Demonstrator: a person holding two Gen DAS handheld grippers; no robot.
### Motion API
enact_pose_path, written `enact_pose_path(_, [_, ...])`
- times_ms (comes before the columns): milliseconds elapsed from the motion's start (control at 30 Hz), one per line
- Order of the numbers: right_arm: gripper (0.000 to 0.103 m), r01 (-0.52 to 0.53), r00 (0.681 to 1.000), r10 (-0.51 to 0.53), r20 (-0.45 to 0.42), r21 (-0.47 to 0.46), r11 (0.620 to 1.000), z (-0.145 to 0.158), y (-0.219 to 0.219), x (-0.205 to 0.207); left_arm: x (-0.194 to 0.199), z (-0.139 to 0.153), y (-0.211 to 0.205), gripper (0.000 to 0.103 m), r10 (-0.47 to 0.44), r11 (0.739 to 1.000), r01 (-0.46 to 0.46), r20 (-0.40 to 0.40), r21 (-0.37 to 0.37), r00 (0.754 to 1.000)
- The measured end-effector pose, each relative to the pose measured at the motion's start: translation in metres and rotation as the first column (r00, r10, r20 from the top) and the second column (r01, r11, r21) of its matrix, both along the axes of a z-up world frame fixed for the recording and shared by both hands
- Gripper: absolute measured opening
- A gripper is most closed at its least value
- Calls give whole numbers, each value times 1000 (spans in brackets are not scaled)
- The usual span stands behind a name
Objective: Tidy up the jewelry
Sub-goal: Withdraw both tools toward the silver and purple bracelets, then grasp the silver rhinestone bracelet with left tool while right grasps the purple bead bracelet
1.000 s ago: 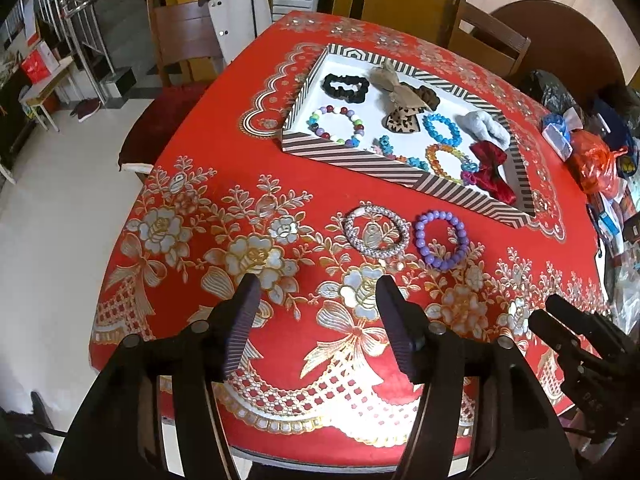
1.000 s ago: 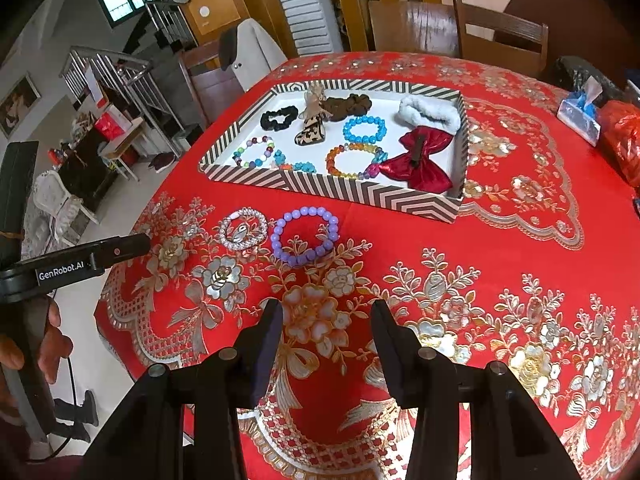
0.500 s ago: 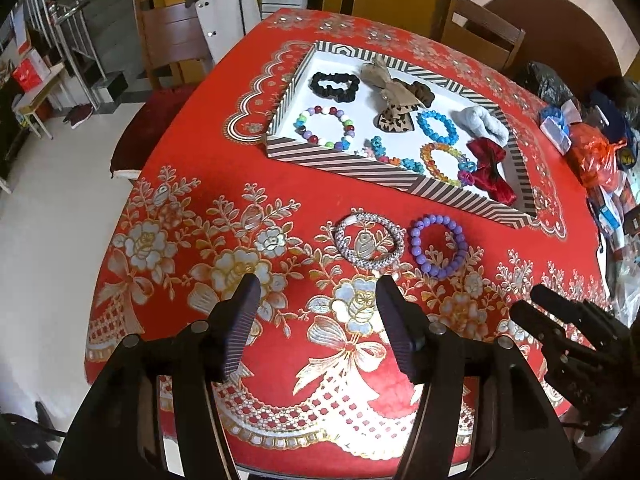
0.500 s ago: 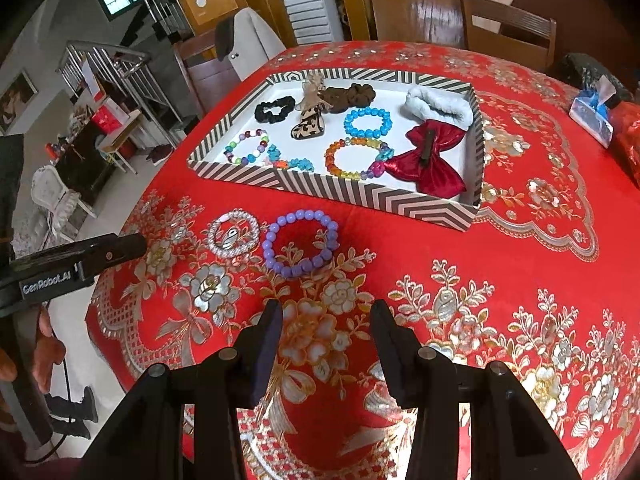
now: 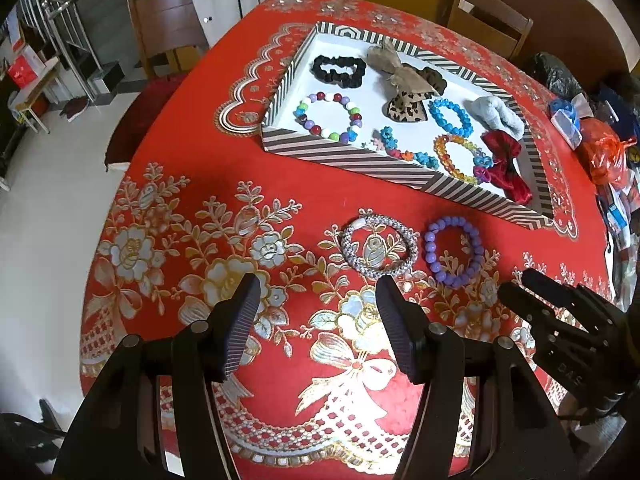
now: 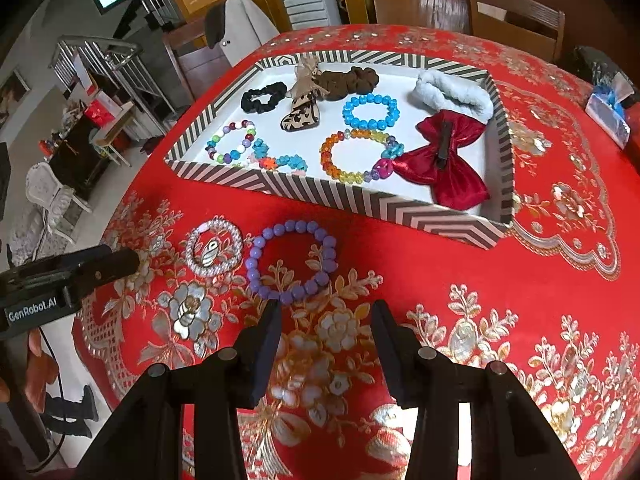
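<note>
Two bracelets lie loose on the red cloth in front of the striped tray (image 5: 360, 160) (image 6: 360, 200): a silver beaded bracelet (image 5: 379, 247) (image 6: 215, 252) and, to its right, a purple bead bracelet (image 5: 453, 251) (image 6: 291, 267). My left gripper (image 5: 318, 292) is open above the cloth, just short of the silver bracelet, with nothing between its fingers. My right gripper (image 6: 326, 312) is open too, its left fingertip near the front beads of the purple bracelet. In the left wrist view the right gripper (image 5: 520, 286) shows at the right edge.
The tray holds several bead bracelets, a black scrunchie (image 6: 263, 97), a leopard bow, a red bow (image 6: 444, 160) and a pale fluffy band. Plastic bags and clutter (image 5: 600, 152) lie at the table's right. Wooden chairs (image 6: 516, 16) stand behind the table.
Both grippers have come forward and lower toward the two loose bracelets, which now look larger and closer. Jaws unchanged. Nothing on the table moved.
</note>
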State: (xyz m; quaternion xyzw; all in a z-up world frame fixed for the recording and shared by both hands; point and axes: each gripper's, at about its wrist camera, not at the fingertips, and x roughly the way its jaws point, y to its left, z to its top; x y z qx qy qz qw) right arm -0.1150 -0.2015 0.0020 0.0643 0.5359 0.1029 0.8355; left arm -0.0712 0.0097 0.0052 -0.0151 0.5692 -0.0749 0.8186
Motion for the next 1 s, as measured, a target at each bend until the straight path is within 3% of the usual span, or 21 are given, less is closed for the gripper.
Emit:
enact_pose_path(400, [43, -16, 1000, 15, -16, -42, 999, -21, 16, 32, 27, -24, -6, 66, -7, 1000, 6, -57, -20, 998])
enact_pose_path(567, [26, -33, 999, 34, 4, -87, 996, -25, 20, 38, 36, -33, -12, 66, -21, 1000, 21, -62, 2, 998])
enact_pose_path(633, [13, -41, 999, 43, 17, -116, 992, -26, 20, 38, 39, -37, -16, 66, -30, 999, 31, -62, 12, 998])
enact_pose_path(733, [9, -50, 998, 54, 28, -119, 992, -27, 16, 37, 43, -44, -22, 66, -47, 999, 48, -71, 12, 996])
enact_pose_path(767, [9, -53, 998, 57, 30, -117, 992, -27, 16, 37, 43, -47, -24, 64, -58, 998, 59, -66, 18, 996])
enact_pose_path(833, [9, -53, 998, 57, 31, -115, 992, -27, 14, 37, 42, -46, -30, 43, -80, 995, 81, -22, 52, 997])
enact_pose_path(900, [9, -47, 998, 51, 35, -88, 995, -22, 11, 34, 42, -46, -35, 10, -116, 989, 115, 1, 90, 993])
enact_pose_path(1000, [9, -44, 997, 47, 60, -57, 997, -8, 6, 30, 46, -46, -33, 6, -121, 991, 122, -28, 45, 992])
